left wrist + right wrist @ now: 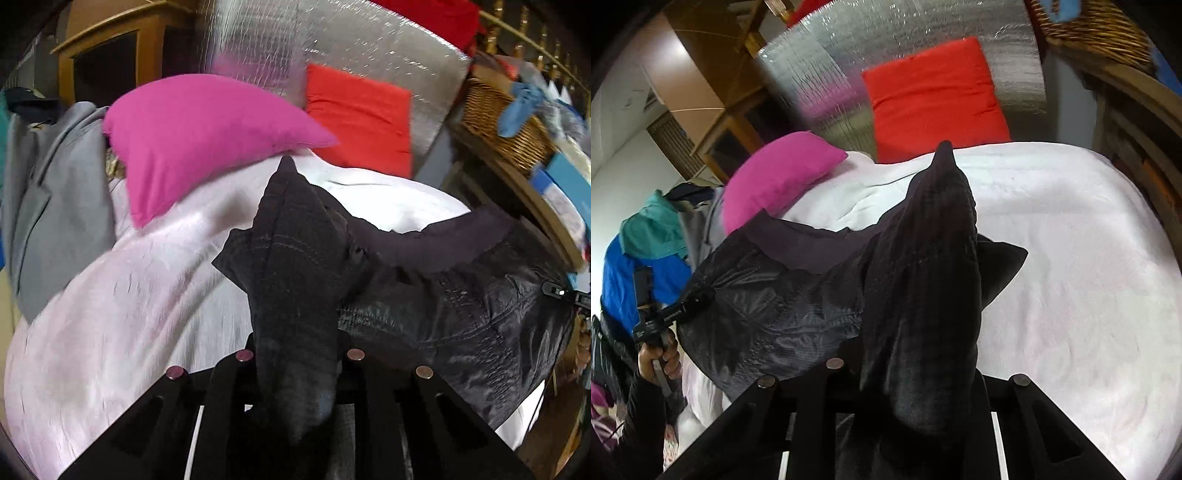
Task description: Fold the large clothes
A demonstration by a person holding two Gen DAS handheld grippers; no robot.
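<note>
At the far left of the right wrist view a person's hand [659, 360] grips the handle of the left gripper [698, 299], whose fingers are clenched on one corner of the black jacket [783, 295]; the same gripper seen from its own camera [295, 354] has a thick fold of that dark cloth bunched between its fingers. The right gripper [923, 365] is likewise clamped on a second corner, the cloth rising as a peak in the middle of its frame. Holding two corners apart like this stretches the one jacket between them and hangs it just above the bed [1071, 295], which I take as spreading it out so it can be laid flat for a first fold. Further left and up in both frames a heap of other clothes [646, 251] lies beside the bed, probably waiting their turn; I can pick out a blue, a teal and a grey piece, though the heap may hide more. Moving right, there is one pink pillow [192, 140] at the head of the bed, then one red cushion [362, 114] propped against a silver foil-like sheet [369, 44], pushed back so the white cover stays free. At the upper right stands one wicker basket [495, 118] with odds and ends in it.
</note>
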